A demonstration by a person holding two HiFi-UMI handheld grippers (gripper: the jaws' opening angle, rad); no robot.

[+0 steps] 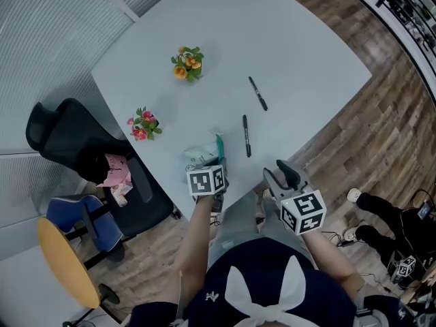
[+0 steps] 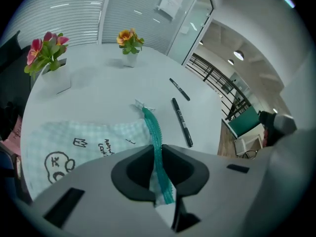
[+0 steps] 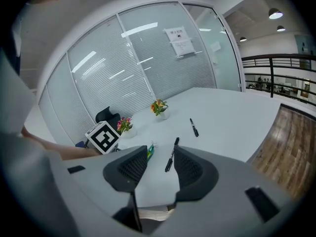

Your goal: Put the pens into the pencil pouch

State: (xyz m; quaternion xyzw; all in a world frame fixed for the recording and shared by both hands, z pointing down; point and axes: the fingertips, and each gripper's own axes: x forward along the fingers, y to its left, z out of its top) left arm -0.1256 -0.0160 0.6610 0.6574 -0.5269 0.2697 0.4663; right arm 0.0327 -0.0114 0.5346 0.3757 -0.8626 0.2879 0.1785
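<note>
Lighting looks even and fairly bright to us in all three views, nothing harsh. In the head view the counter is a flat pale grey with no glare, and the small stuff on it only throws faint, soft shadows. The floor boards bow hard at the right edge.

Both gripper views are fisheye circles with black corners. In the right gripper view we get ceiling lamps glowing upper right and long light streaks mirrored on the glass wall. The left tongs and right tongs sit near the lens and look soft.
</note>
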